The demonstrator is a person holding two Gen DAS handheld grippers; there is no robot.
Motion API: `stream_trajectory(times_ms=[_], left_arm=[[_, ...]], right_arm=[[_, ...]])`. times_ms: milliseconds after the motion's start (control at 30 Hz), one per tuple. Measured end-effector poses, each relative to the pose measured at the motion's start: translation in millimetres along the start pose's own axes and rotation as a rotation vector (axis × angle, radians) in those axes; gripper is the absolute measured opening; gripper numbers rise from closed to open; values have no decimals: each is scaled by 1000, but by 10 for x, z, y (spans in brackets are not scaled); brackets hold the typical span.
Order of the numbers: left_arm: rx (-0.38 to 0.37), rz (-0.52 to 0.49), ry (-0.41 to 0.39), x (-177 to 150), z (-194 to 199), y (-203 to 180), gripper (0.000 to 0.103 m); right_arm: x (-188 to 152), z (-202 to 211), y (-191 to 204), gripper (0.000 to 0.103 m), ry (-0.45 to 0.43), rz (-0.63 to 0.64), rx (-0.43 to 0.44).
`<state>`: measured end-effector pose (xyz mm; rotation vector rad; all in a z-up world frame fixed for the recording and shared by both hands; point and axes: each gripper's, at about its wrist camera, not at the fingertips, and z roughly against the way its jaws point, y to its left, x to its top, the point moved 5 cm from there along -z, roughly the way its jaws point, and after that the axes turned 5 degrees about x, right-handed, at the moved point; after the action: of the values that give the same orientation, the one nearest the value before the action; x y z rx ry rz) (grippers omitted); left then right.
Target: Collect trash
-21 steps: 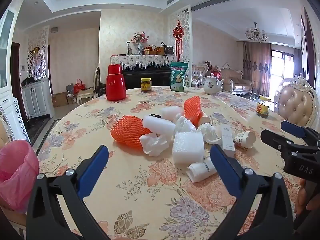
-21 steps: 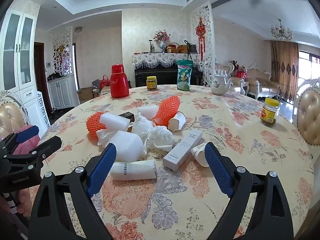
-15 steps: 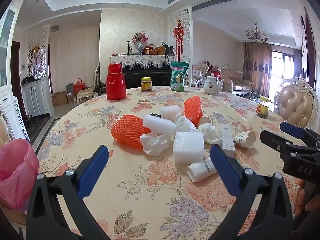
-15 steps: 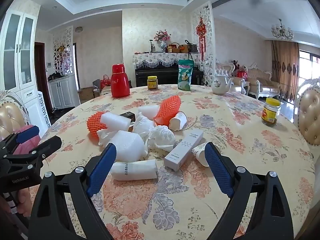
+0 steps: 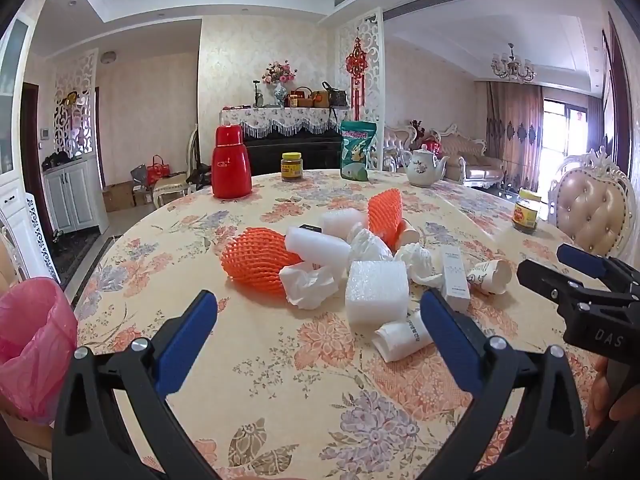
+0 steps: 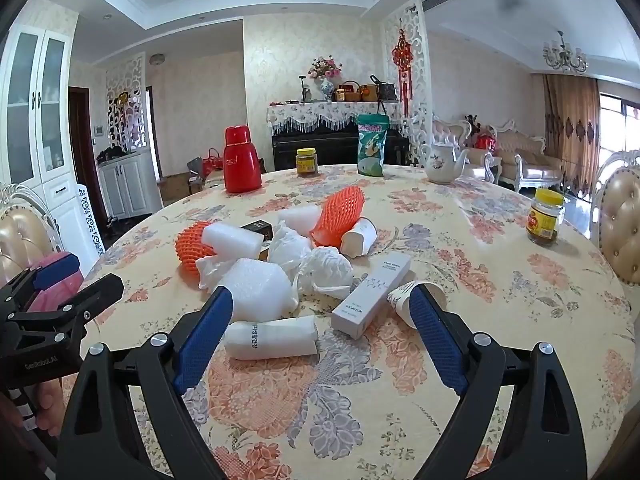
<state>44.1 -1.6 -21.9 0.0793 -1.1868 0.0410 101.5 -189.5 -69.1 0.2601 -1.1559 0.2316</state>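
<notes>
Both tools are hanging wide open, holding nothing. The rolled white tube point(image 6: 271, 338) is lying crosswise right ahead of the right tool point(image 6: 318, 334), so that hand's nearer; left tool point(image 5: 319, 322) is sitting further back.

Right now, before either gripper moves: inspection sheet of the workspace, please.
Surface: round table under a floral cloth, lit by daylight.
Job's things: mid-table pile of two orange foam nets, white foam block, crumpled tissue, lying white tube, long white carton, tipped paper cup. Pink-lined bin stands off the table's left edge.
Clutter: red flask, two yellow-lidded jars, green pouch, teapot.
Grippers: left gripper and right gripper both open, empty, short of the pile.
Cables: nothing seen.
Surroundings: padded chairs, piano, sofas, cabinet.
</notes>
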Motion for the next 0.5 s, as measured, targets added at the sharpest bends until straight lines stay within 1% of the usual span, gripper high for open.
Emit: stream_trajectory(times_ms=[500], left_arm=[[1, 12, 13, 27, -33, 40, 99]], right_arm=[[-20, -29, -3, 85, 5, -10, 12]])
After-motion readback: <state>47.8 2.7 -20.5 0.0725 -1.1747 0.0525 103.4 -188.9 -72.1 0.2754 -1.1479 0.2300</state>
